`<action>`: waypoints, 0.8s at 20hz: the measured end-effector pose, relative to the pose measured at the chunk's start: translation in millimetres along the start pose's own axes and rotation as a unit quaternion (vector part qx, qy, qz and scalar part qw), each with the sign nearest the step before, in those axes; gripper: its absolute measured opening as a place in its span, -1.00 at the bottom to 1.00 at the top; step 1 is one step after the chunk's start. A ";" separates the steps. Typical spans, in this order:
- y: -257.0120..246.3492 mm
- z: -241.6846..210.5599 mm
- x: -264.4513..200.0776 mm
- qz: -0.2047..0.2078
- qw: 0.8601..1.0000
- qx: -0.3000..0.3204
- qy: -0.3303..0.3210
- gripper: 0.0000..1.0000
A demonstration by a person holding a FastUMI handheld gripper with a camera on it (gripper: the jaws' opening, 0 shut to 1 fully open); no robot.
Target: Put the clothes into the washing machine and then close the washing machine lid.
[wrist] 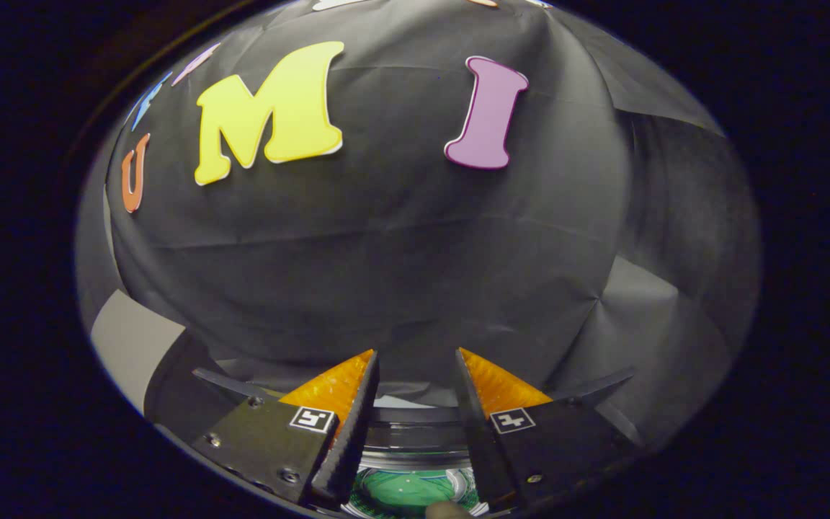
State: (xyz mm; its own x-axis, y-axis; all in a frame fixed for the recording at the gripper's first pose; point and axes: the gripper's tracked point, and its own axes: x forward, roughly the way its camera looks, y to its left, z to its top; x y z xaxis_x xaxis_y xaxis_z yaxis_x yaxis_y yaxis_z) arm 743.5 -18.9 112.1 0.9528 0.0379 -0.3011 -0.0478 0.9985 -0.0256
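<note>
Green cloth [408, 491], likely the clothes, lies low between the gripper [415, 382] fingers inside the washing machine's round rim [415, 436]. Fingers stand apart, holding nothing. Risk: the view looks mostly at the booth wall, so a downward grab could strike the rim or miss the garment.
</note>
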 end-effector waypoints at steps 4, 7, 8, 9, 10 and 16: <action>-2.4 -0.5 4.6 -0.005 1.000 0.001 -0.006 0.52; -3.2 -0.7 3.6 -0.005 1.000 0.006 -0.014 0.52; -2.0 -1.2 2.1 -0.006 1.000 0.004 -0.019 0.52; -1.9 -1.4 1.2 -0.007 1.000 0.003 -0.021 0.52; -1.3 -1.6 0.9 -0.009 1.000 0.004 -0.021 0.52; -1.7 -1.9 -4.3 -0.012 0.999 0.009 -0.038 0.52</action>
State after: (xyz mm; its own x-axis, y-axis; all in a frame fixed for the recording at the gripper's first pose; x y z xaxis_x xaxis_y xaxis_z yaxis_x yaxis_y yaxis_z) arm 739.0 -20.8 111.6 0.9736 0.0159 -0.2278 -0.0199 0.9997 -0.0155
